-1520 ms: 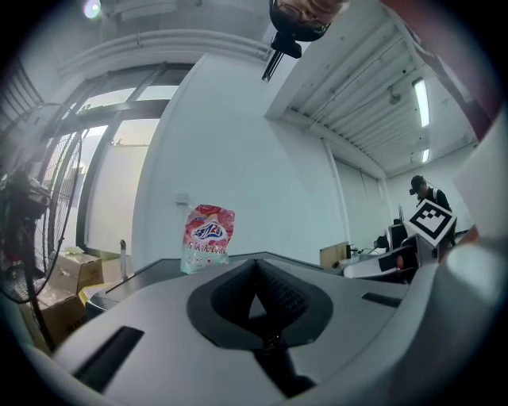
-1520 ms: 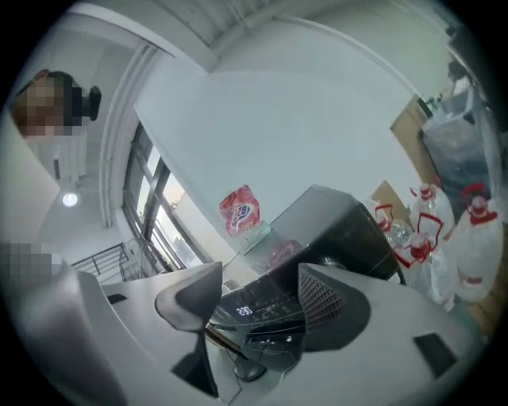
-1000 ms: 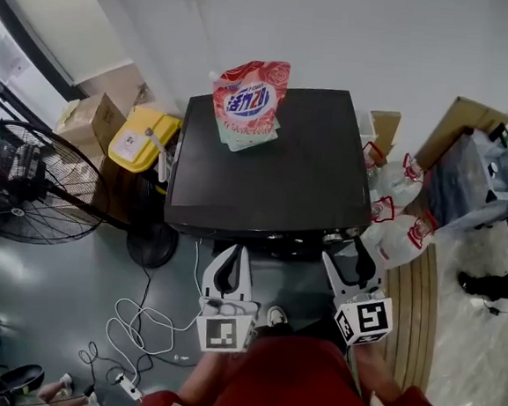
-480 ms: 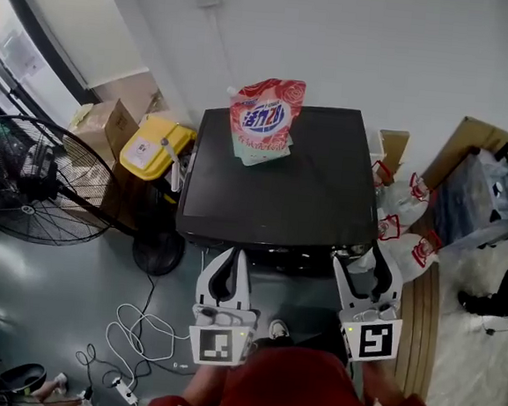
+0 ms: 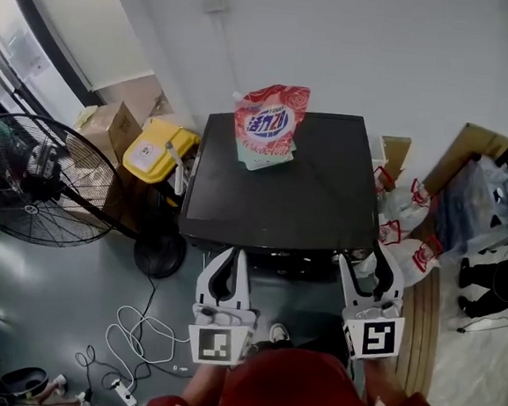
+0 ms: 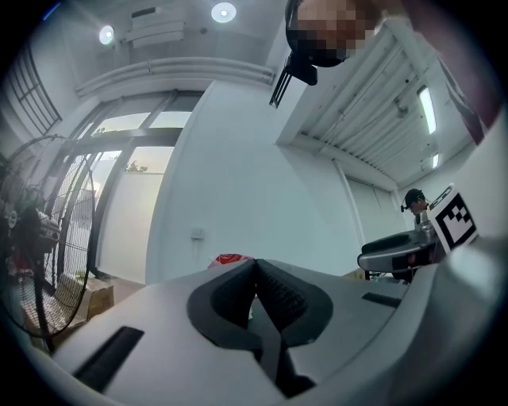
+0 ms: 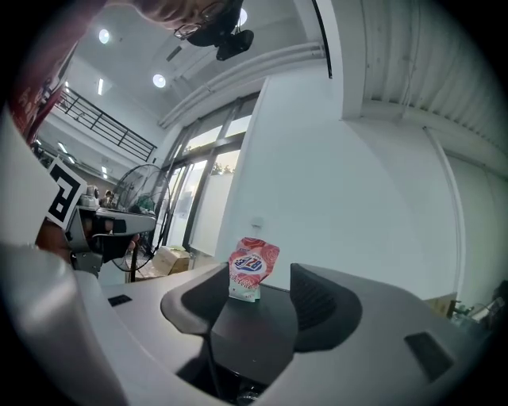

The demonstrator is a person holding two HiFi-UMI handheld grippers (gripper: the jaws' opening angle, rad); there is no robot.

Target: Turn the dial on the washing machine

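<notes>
R gripper point(image 5: 368, 268) at washing machine point(image 5: 278, 182) front edge, fingers apart, just been closing, empty: prob. lining up for dial. L gripper point(image 5: 228, 257) fingers shut, empty, idle.

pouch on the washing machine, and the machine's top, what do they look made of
Pouch: looks like flexible plastic film, glossy, printed red and pink, standing on its own base.
Washing machine top: a dark, smooth, hard panel with a soft sheen. It could be painted metal or plastic; the pictures don't settle which.
</notes>
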